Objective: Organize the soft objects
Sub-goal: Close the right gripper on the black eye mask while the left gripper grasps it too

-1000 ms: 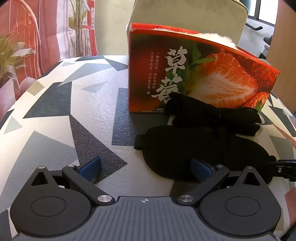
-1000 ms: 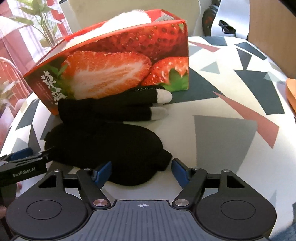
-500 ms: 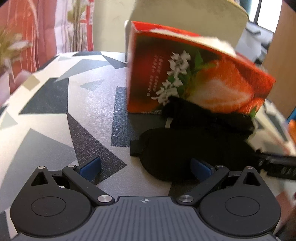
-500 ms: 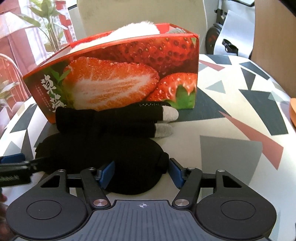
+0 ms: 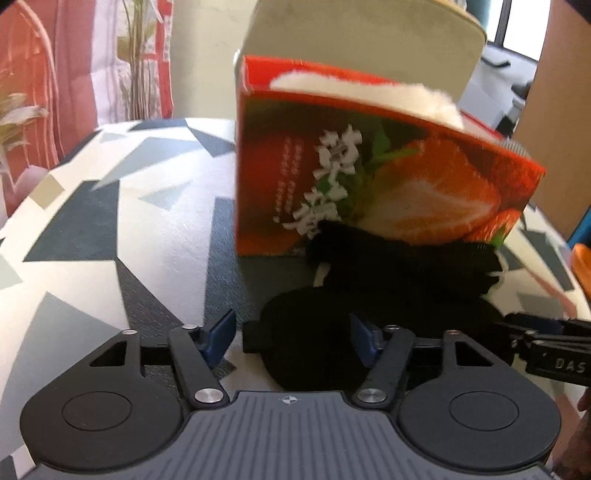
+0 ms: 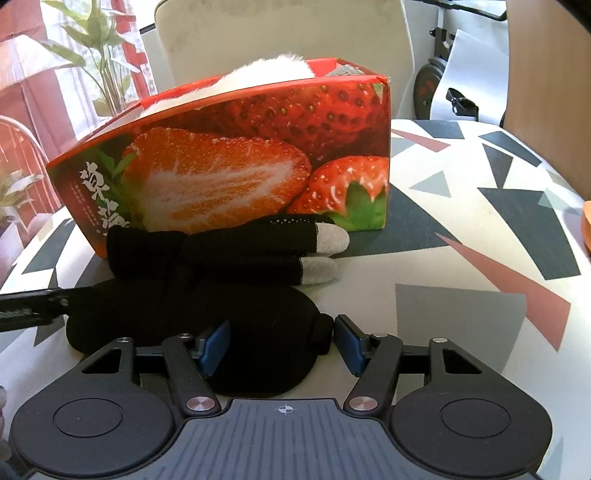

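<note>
A black eye mask (image 5: pixel 314 325) (image 6: pixel 184 314) lies flat on the patterned table (image 6: pixel 480 258). Behind it a black glove (image 6: pixel 229 254) (image 5: pixel 399 258) with grey fingertips rests against a red strawberry box (image 6: pixel 229 173) (image 5: pixel 369 166). Something white and fluffy (image 6: pixel 266 72) sticks out of the box. My left gripper (image 5: pixel 293 336) straddles the mask's left end, its jaws closing, and the left pad is still clear of the strap tab. My right gripper (image 6: pixel 280 343) straddles the mask's right end, jaws apart, its right pad just beside the tab.
A cream chair back (image 6: pixel 280 33) stands behind the table. An orange object (image 6: pixel 586 229) sits at the table's right edge. Potted plants (image 6: pixel 99 55) and red-and-white curtains are at the back left. Bare tabletop stretches to the right of the box.
The left jaws have narrowed around the mask's left end, and that gripper has shifted toward the box. The right jaws have narrowed a little and edged onto the mask's right end.
</note>
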`<action>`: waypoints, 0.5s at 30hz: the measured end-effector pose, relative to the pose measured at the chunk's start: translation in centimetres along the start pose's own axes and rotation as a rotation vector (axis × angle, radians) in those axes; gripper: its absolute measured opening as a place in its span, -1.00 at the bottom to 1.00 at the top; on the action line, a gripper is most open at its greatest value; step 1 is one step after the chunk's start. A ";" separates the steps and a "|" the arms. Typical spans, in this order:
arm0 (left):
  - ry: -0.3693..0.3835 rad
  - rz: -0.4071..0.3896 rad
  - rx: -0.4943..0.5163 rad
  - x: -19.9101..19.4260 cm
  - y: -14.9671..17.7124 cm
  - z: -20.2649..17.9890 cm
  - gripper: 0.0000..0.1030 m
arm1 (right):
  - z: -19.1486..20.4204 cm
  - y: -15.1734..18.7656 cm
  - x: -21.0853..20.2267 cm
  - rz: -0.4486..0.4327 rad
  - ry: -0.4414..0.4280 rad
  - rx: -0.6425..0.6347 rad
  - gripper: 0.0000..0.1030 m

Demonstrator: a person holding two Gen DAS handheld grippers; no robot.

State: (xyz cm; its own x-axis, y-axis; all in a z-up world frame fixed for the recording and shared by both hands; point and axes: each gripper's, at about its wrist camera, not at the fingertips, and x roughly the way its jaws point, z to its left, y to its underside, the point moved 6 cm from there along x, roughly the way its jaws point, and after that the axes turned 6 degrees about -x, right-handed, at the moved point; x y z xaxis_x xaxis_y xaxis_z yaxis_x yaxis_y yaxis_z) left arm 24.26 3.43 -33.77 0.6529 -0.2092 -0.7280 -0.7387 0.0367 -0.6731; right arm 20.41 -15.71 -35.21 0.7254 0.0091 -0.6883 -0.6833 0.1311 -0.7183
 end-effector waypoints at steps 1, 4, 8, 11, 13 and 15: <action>-0.002 0.007 0.001 0.1 0.2 -0.1 0.29 | 0.0 0.0 0.0 -0.003 -0.001 -0.002 0.12; -0.026 -0.001 0.035 0.4 0.5 -0.5 0.31 | 0.1 0.2 -0.1 -0.016 -0.004 -0.008 0.12; -0.028 -0.009 0.035 0.4 0.8 -0.7 0.35 | 0.4 0.1 0.2 -0.023 -0.011 -0.030 0.15; -0.015 -0.010 0.026 0.2 1.0 -0.8 0.42 | 0.5 0.1 0.2 -0.027 -0.012 -0.038 0.15; -0.004 -0.008 0.030 0.1 1.1 -1.1 0.45 | 0.5 0.0 0.3 -0.026 -0.019 -0.031 0.14; 0.004 -0.009 0.039 -0.1 1.3 -1.3 0.45 | 0.5 0.0 0.2 -0.024 -0.034 -0.023 0.14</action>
State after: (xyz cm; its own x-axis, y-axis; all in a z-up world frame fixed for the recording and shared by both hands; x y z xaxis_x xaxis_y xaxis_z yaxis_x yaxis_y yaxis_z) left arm 23.00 2.19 -34.43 0.6584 -0.2140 -0.7216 -0.7260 0.0726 -0.6839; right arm 20.58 -15.21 -35.34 0.7436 0.0399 -0.6675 -0.6672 0.1090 -0.7368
